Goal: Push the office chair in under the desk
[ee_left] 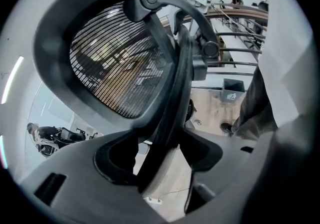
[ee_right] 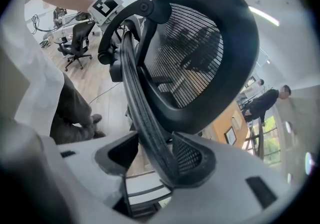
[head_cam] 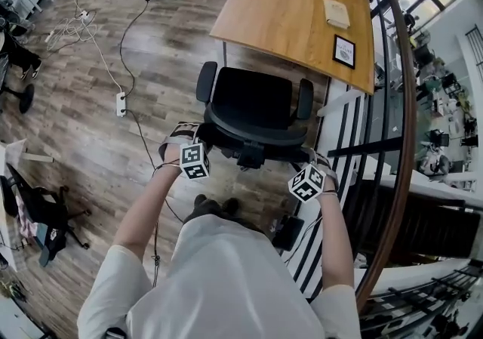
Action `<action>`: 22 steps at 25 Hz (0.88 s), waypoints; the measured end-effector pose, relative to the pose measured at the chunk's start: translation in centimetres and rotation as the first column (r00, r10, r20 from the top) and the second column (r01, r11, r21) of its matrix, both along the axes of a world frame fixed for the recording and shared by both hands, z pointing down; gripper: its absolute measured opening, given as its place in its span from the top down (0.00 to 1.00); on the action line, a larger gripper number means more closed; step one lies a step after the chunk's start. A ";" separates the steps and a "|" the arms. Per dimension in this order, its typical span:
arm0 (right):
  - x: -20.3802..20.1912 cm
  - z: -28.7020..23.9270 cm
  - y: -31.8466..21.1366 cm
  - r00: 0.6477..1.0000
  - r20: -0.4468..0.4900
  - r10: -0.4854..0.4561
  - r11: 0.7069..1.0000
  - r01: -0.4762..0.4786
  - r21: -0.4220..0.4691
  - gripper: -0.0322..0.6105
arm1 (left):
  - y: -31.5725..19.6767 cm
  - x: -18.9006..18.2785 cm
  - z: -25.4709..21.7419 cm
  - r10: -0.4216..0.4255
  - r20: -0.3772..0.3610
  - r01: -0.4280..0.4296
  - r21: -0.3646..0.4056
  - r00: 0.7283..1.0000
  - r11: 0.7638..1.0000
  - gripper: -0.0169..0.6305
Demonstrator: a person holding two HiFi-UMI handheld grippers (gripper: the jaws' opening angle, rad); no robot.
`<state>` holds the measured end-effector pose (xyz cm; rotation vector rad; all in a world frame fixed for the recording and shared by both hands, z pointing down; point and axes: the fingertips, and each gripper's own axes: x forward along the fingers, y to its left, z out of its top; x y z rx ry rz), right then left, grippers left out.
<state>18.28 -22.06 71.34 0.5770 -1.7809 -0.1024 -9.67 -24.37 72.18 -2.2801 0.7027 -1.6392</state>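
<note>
The black office chair (head_cam: 253,100) stands on the wooden floor (head_cam: 90,141) just in front of the long wooden surface (head_cam: 287,5). Its seat faces the near edge and is not yet under it. Its 2 armrests, the left (head_cam: 206,81) and the right (head_cam: 304,98), sit just short of that edge. On the surface lie a black-framed card (head_cam: 344,50) and, further along, a pale notebook (head_cam: 336,13).

A person in a white top stands right behind the chair, arms stretched down to the top of the mesh backrest (ee_left: 120,63), with 1 tool in each hand. The left hand-held gripper (ee_left: 160,160) straddles the backrest's dark rim near its left corner. Its jaws stand apart, with the rim running down between them and floor showing past it on one side, so nothing is clamped. The right hand-held gripper (ee_right: 156,160) does the same at the right corner. Its jaws are spread wide, and the ribbed rim leans against the pad (ee_right: 195,160) on the right of that view, with a clear gap to the other pad. Both point steeply downward.

To the left of the chair, a white power strip (head_cam: 121,103) lies on the floor with its cable trailing away. A curved railing (head_cam: 404,103) runs along the right.
</note>
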 end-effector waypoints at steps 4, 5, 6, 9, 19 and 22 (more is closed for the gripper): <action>1.7 -0.3 -2.0 1.000 0.004 0.029 0.999 -0.029 0.023 0.61 | -2.5 1.6 -0.4 0.019 0.007 -0.020 0.009 1.000 1.000 0.59; 2.1 -0.4 -2.6 0.999 0.005 0.039 0.999 -0.039 0.029 0.61 | -3.1 1.9 -0.5 0.025 0.008 -0.025 0.009 1.000 1.000 0.59; 2.4 -0.5 -3.2 0.999 0.005 0.047 0.998 -0.047 0.034 0.60 | -3.7 2.3 -0.6 0.029 0.005 -0.029 0.004 1.000 1.000 0.59; 3.4 -0.5 -4.5 0.998 0.001 0.061 0.997 -0.061 0.044 0.59 | -5.0 3.4 -0.6 0.043 -0.004 -0.043 -0.006 0.999 0.999 0.59; 6.2 -0.7 -8.6 0.992 -0.013 0.123 0.992 -0.123 0.039 0.58 | -10.6 6.2 -0.7 0.102 -0.002 -0.102 0.019 0.995 0.995 0.59; 6.6 -0.5 -10.0 0.990 -0.019 0.140 0.989 -0.139 0.043 0.58 | -12.0 6.8 -0.6 0.119 -0.005 -0.119 0.007 0.993 0.993 0.59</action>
